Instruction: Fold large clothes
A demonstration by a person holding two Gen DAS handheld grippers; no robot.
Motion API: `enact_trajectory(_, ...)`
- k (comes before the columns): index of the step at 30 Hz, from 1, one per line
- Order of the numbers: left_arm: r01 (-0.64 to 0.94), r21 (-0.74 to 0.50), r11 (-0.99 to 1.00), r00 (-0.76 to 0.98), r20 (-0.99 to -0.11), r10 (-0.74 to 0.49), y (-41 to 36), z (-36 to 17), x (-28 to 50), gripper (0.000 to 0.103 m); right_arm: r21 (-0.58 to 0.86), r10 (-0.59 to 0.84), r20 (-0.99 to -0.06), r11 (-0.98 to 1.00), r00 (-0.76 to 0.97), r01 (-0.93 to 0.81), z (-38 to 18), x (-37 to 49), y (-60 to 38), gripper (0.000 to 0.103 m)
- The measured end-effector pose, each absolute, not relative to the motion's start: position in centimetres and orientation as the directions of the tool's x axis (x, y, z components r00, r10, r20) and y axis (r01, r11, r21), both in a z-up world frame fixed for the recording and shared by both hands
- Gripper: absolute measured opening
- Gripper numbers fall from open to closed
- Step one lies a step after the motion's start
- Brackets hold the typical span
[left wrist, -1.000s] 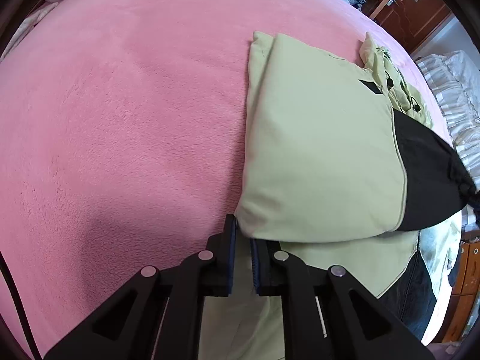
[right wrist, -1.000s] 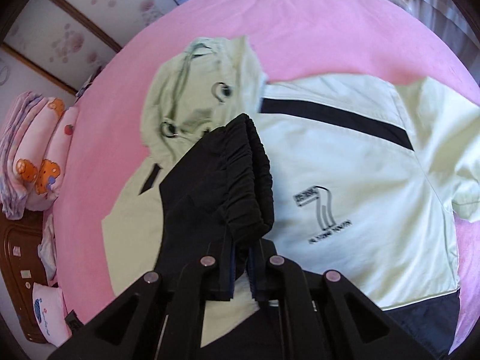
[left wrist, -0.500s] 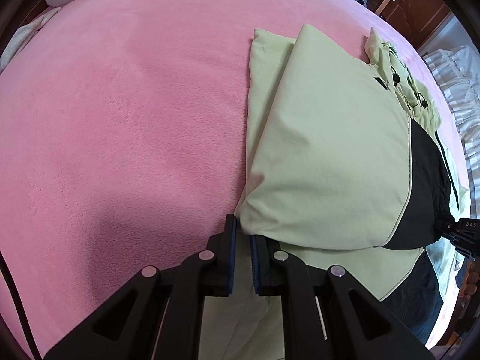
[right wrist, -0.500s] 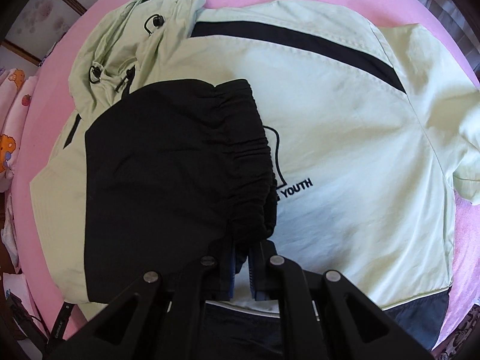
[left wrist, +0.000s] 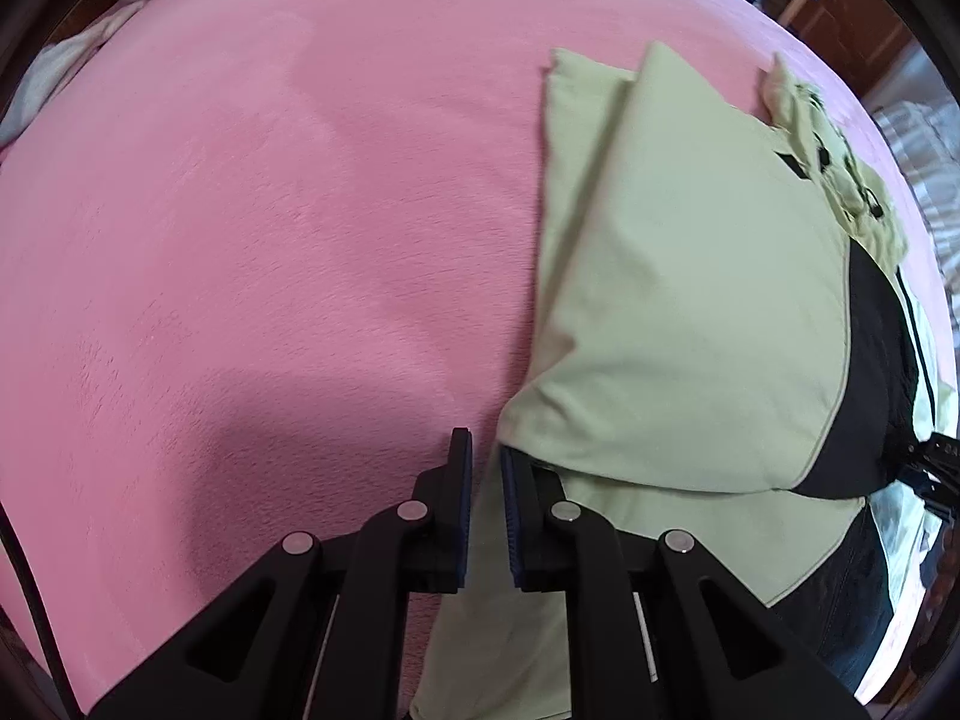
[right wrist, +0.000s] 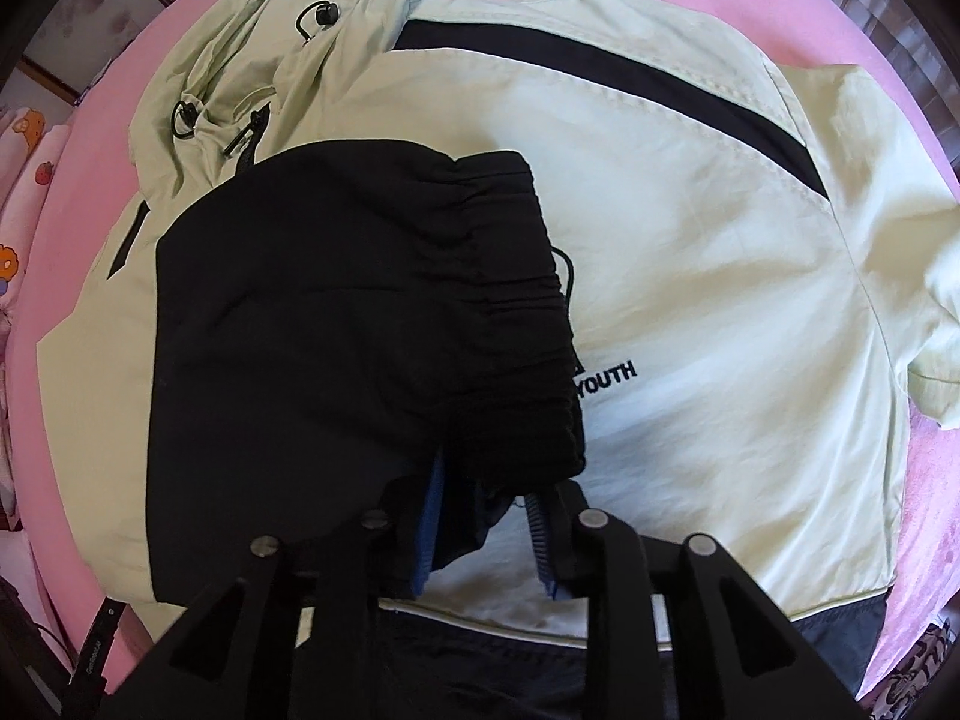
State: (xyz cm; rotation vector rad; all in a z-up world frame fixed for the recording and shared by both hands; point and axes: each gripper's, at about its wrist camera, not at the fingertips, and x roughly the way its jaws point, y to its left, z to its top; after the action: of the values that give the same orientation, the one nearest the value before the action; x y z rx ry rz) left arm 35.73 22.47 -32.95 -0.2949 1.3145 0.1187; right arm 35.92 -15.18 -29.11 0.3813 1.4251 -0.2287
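Observation:
A pale green hooded jacket (right wrist: 690,276) with a black stripe and a "YOUTH" print lies spread on the pink bed. Its sleeve (left wrist: 690,300) is folded across the body and ends in a black gathered cuff (right wrist: 360,312) lying flat on the chest. My right gripper (right wrist: 483,516) points straight down at the cuff's near corner. Its jaws are opening; the cuff sits loosely between them and the right pad stands clear. My left gripper (left wrist: 485,480) is shut on the green fabric at the sleeve's folded corner. The hood (right wrist: 270,60) lies bunched at the top.
The pink blanket (left wrist: 240,240) stretches wide to the left of the jacket. Cartoon-print pillows (right wrist: 24,192) lie beyond the bed's edge. Wooden furniture (left wrist: 840,18) and white ruffled bedding (left wrist: 924,138) stand past the far side.
My right gripper came down with the black cuff, laid it flat on the jacket's chest, and its jaws have parted. My left gripper has kept its hold and place.

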Motion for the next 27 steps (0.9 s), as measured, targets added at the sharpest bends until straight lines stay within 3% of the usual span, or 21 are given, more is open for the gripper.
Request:
enact_trajectory(5,-0.197,-0.049,0.979,0.236,-0.972,-0.001,22.3,-32.5,35.7,0.009,0.099,0.052,-0.989,0.930,0.139,0.354,-28.4,35.6,-14.3,0.051)
enact_trajectory(7,-0.181,-0.063,0.982,0.243,-0.970,-0.017,22.2,-32.0,35.7,0.009,0.109,0.056,-0.986,0.928,0.154,0.357,-27.9,35.2,-14.3,0.055)
enact_trajectory(11,-0.173,-0.074,0.982,0.261,-0.965,-0.026,21.8,-30.1,34.9,0.010,0.146,0.075,-0.977,0.917,0.199,0.372,-26.5,34.5,-14.4,0.055)
enact_trajectory(17,-0.167,-0.133,0.977,0.337,-0.939,-0.070,20.0,-26.1,33.8,0.024,0.198,0.102,-0.953,0.923,0.285,0.330,-23.6,32.7,-15.6,0.055)
enact_trajectory(21,-0.146,-0.131,0.981,0.361,-0.930,-0.070,17.6,-23.9,33.2,0.024,0.235,0.145,-0.938,0.934,0.315,0.269,-22.6,32.1,-17.0,0.055)
enact_trajectory(27,-0.130,-0.172,0.976,0.381,-0.918,-0.111,14.8,-21.9,33.0,0.035,0.277,0.196,-0.920,0.938,0.339,0.210,-21.1,31.2,-17.3,0.055)
